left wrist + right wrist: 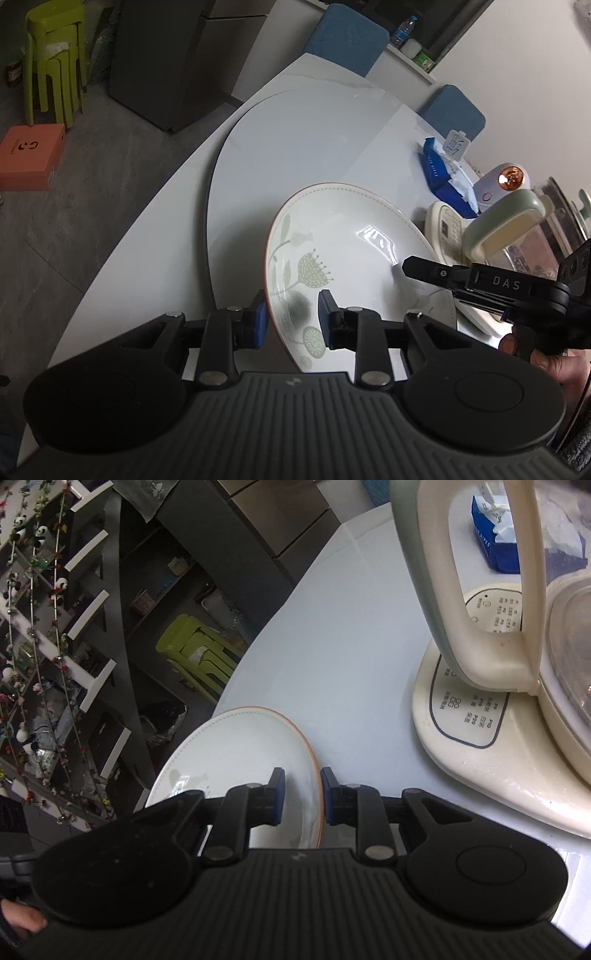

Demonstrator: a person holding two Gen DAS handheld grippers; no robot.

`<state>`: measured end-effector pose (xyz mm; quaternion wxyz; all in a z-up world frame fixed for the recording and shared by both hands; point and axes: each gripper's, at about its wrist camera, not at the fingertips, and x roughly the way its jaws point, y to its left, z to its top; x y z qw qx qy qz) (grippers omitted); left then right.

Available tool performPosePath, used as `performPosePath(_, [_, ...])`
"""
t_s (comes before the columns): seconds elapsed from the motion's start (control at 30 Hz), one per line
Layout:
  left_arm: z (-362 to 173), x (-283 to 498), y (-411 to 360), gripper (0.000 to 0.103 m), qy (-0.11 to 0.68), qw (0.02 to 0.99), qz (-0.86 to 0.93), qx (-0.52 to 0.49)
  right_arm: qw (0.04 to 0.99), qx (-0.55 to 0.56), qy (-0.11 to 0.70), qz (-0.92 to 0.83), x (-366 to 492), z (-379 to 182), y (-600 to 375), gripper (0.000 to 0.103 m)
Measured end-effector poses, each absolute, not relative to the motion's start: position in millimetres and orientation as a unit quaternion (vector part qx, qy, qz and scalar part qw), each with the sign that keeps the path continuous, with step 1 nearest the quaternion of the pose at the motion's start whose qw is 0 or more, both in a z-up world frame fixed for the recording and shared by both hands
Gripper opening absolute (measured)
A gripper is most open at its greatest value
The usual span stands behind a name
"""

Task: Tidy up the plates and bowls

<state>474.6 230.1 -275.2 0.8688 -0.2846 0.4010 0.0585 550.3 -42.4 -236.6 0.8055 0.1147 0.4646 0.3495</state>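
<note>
A white deep plate (351, 240) with a grey-green plant pattern and an orange rim sits tilted over the round glass turntable (295, 140). My left gripper (291, 323) is shut on its near-left rim, one blue pad outside the wall and one inside. In the left wrist view, a black finger (424, 271) of the right gripper reaches over the plate's right side. In the right wrist view, my right gripper (301, 799) is shut on the plate (240, 749), with the orange rim between its pads. A hand shows behind it.
A cream kettle on its base (480, 738) stands close to the right of the plate. A blue tissue pack (443, 173) lies behind. The table edge (147, 229) drops to the floor on the left, where green stools (55, 62) and an orange box (31, 155) stand.
</note>
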Motion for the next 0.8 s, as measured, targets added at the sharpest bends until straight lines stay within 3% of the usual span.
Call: performPosePath(0.8, [-206.3,425.9,172.9,0.032,0.420,0.866,-0.016,-0.270,0.842,0.131,0.439,0.284,462.8,-177.0,-119.8,0.023])
